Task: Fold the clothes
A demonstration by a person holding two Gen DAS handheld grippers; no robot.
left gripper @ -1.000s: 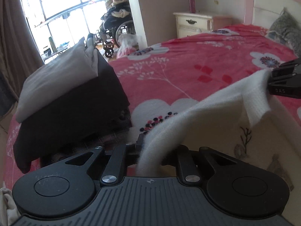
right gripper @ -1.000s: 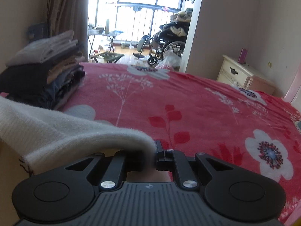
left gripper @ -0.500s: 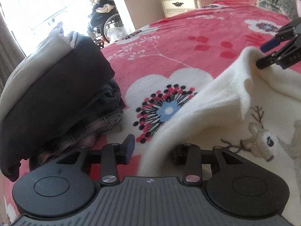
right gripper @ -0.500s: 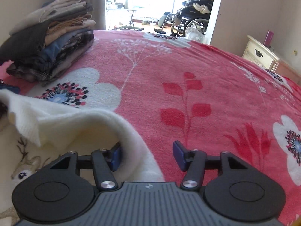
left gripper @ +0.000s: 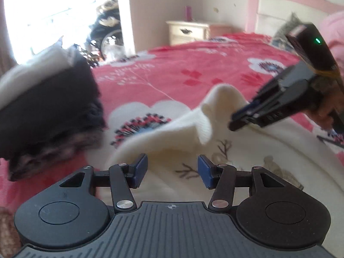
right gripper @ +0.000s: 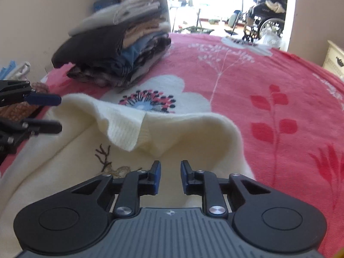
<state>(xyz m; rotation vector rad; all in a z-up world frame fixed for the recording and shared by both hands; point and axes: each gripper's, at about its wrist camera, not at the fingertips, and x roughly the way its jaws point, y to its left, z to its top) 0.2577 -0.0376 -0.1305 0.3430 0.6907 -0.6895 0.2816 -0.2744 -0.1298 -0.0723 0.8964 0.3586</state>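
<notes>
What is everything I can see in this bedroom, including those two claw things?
Sweater: one, cream with a brown deer design, lying on the bed with a folded-over edge.
Bedspread: one, red with white flowers, covering the bed.
Stack of folded clothes: one, dark, tan and blue layers, on the bed's far corner by the wall.
Nightstand: one, cream, against the far wall.
Headboard: one, pink and white, behind the bed.
Wheelchair: one, dark, piled with clothes, by the bright window.
Left claw: black with blue pads, jaws opening, nothing pinched, over the sweater.
Right claw: black with blue pads, jaws closing, nothing between them, over the sweater.
</notes>
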